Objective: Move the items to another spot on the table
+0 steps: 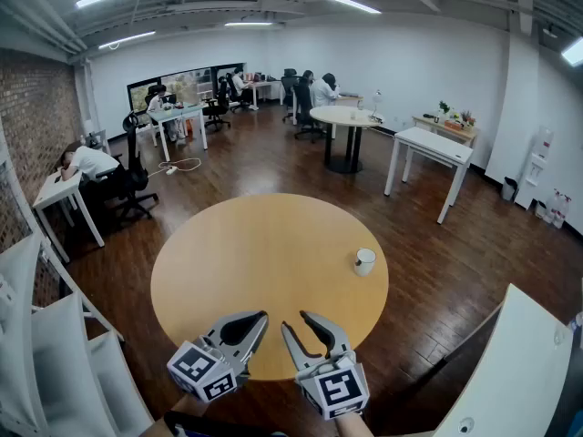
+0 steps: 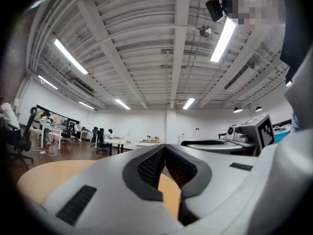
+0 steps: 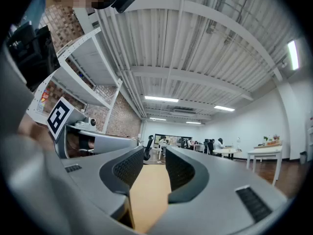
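A white cup (image 1: 364, 261) stands upright near the right edge of the round wooden table (image 1: 264, 244). Both grippers hover over the table's near edge and point away from me, well short of the cup. My left gripper (image 1: 261, 316) (image 2: 165, 148) has its jaws together at the tips, with nothing between them. The right gripper (image 1: 297, 321) (image 3: 154, 153) stands beside it, jaws a little apart, and only the tabletop shows through the gap. Neither gripper view shows the cup.
A white shelf unit (image 1: 55, 353) stands close on my left and a white panel (image 1: 528, 371) close on my right. Farther off on the dark wood floor are a round white table (image 1: 344, 116), a rectangular white table (image 1: 433, 148) and desks with seated people.
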The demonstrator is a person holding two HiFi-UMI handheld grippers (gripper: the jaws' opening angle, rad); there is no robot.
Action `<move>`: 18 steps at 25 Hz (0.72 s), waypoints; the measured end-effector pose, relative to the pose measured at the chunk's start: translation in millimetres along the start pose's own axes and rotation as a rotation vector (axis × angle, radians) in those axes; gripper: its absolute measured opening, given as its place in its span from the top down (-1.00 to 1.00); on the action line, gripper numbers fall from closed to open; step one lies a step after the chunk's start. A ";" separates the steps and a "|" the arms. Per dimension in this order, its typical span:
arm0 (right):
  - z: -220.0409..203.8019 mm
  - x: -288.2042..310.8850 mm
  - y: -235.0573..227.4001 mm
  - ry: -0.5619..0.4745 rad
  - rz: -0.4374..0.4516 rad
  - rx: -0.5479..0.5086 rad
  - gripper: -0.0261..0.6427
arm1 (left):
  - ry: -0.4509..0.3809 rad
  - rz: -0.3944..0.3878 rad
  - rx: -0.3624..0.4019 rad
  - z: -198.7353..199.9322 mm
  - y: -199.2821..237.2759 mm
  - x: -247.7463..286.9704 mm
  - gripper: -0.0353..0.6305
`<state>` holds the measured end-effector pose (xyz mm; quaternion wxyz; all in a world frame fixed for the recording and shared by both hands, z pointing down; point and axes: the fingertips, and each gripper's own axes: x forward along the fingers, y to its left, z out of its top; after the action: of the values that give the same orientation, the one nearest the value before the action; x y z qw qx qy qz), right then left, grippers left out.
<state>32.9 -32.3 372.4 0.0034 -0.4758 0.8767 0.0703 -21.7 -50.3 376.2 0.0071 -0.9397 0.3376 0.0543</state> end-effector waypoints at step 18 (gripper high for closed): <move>-51.9 20.3 -146.5 -0.035 -0.141 0.004 0.27 | -0.006 -0.006 -0.028 -35.2 3.6 129.3 0.85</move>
<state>147.3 -134.5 404.7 0.0246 -0.5351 0.8410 0.0764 78.5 -136.8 397.4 -0.0051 -0.9406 0.3338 0.0618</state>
